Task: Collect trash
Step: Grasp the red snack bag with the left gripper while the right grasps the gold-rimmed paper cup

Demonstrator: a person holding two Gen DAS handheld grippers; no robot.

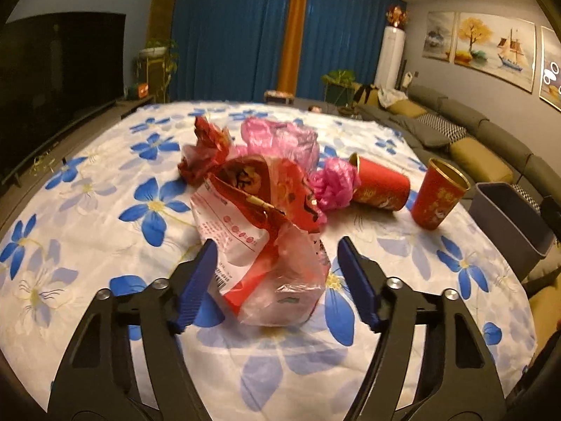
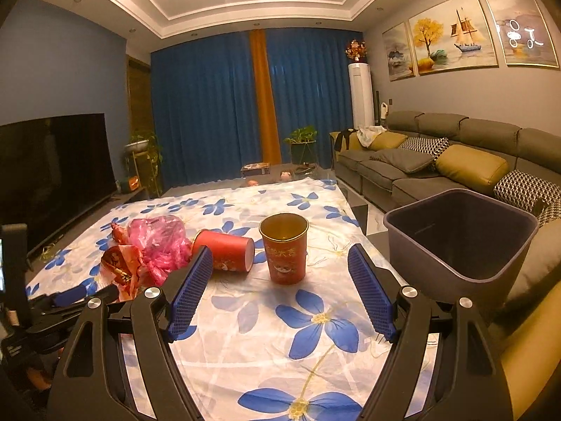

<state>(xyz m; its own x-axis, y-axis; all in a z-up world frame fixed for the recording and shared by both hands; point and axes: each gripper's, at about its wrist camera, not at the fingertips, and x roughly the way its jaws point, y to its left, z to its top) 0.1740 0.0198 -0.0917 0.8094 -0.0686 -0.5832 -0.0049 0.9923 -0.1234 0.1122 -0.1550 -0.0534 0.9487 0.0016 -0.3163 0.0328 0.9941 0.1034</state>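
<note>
A red and white plastic wrapper [image 1: 259,245] lies on the flowered cloth [image 1: 87,182], between the jaws of my left gripper [image 1: 277,245]. The jaws stand open, and a gap shows at the right pad. Behind the wrapper lie a pink plastic bag [image 1: 280,137], a toppled red paper cup [image 1: 380,186] and an upright red cup [image 1: 438,196]. My right gripper [image 2: 280,251] hangs open and empty over the cloth. It faces the upright cup [image 2: 285,249], with the toppled cup [image 2: 224,251] and the pink bag [image 2: 157,242] to its left.
A dark grey bin [image 2: 463,235] stands open at the table's right edge, also seen as the bin [image 1: 508,217] in the left wrist view. A grey sofa [image 2: 438,147] runs along the right wall. A television [image 2: 52,168] stands on the left.
</note>
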